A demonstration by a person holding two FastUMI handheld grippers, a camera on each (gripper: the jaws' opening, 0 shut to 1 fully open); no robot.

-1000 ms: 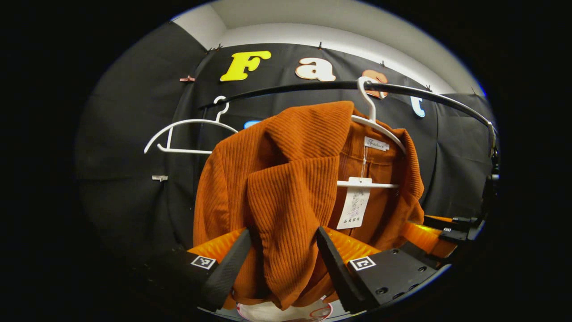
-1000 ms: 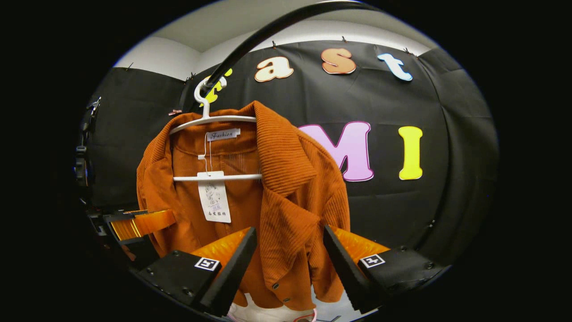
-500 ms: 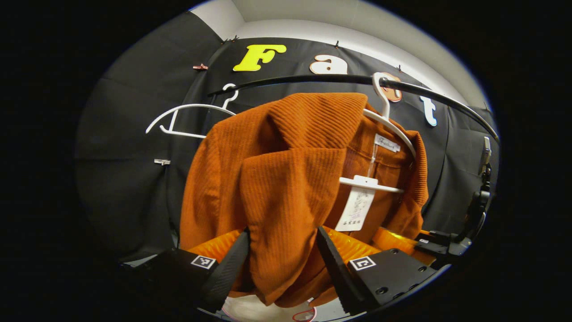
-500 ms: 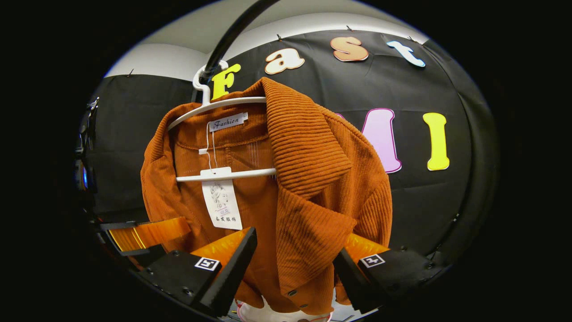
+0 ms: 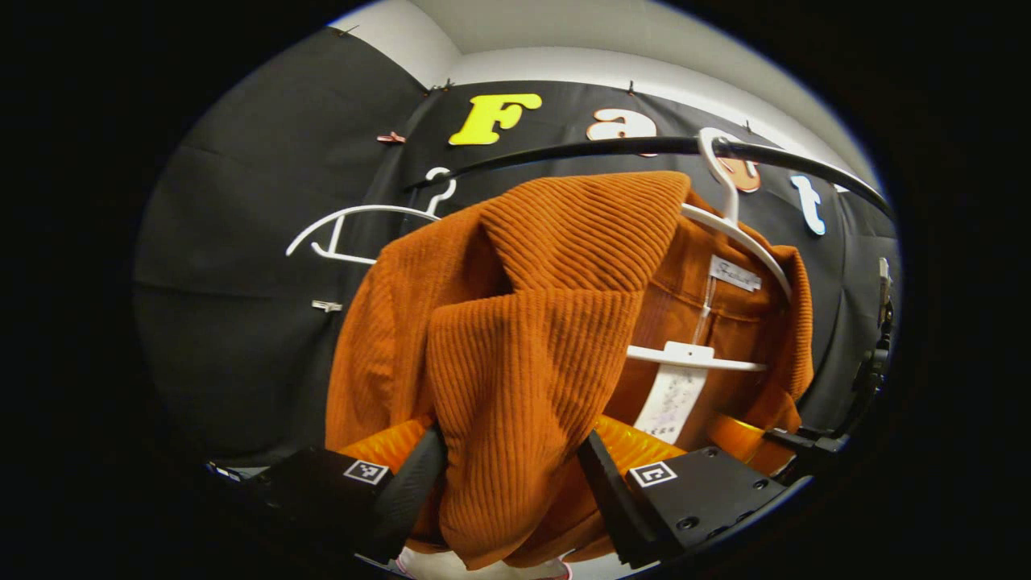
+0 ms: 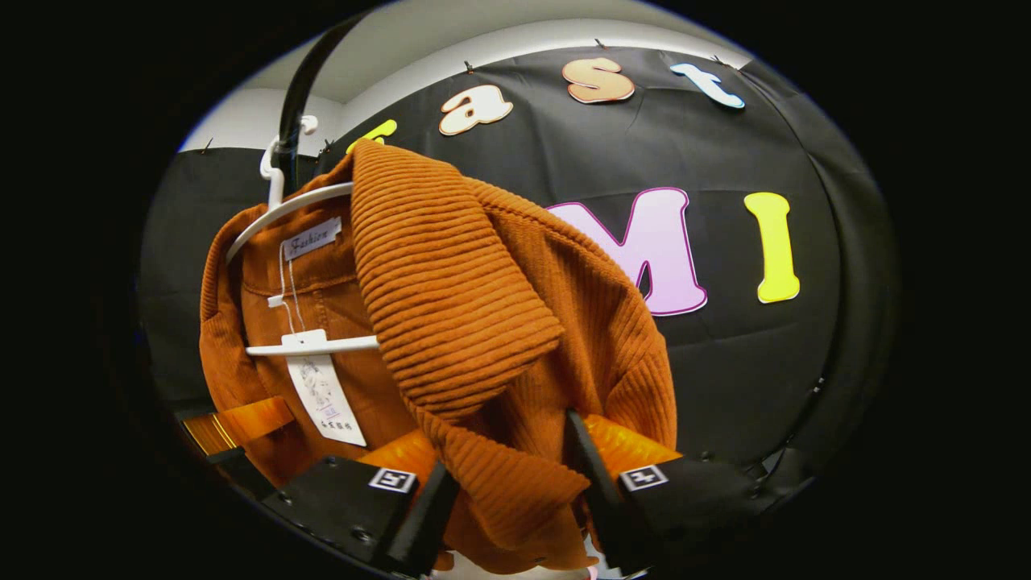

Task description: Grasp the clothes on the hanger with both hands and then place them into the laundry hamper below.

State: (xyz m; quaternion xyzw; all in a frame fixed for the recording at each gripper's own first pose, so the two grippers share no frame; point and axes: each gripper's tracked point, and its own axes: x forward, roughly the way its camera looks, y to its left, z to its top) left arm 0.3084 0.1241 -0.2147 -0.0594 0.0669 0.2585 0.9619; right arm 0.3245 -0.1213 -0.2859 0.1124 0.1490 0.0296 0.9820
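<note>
Left gripper view first: an empty white hanger point(image 5: 354, 229) is seen hooked on the black rail point(image 5: 612, 149) at the left, well apart from the rust-orange ribbed jacket point(image 5: 499, 346), which is hung on a second white hanger point(image 5: 729, 234) farther right on the same rail. The jacket's front panel is straddled by the left hand-held gripper point(image 5: 511, 483), its fingers set fairly wide on either side of the cloth; whether the cloth is pressed cannot be told. A paper tag point(image 5: 668, 403) is hung from the hanger's crossbar. Right gripper view: the jacket point(image 6: 483, 338) is shown draped over its hanger point(image 6: 282, 211), and the lapel is flanked by the right hand-held gripper point(image 6: 511, 491), fingers close beside the fabric, firm contact not discernible.
</note>
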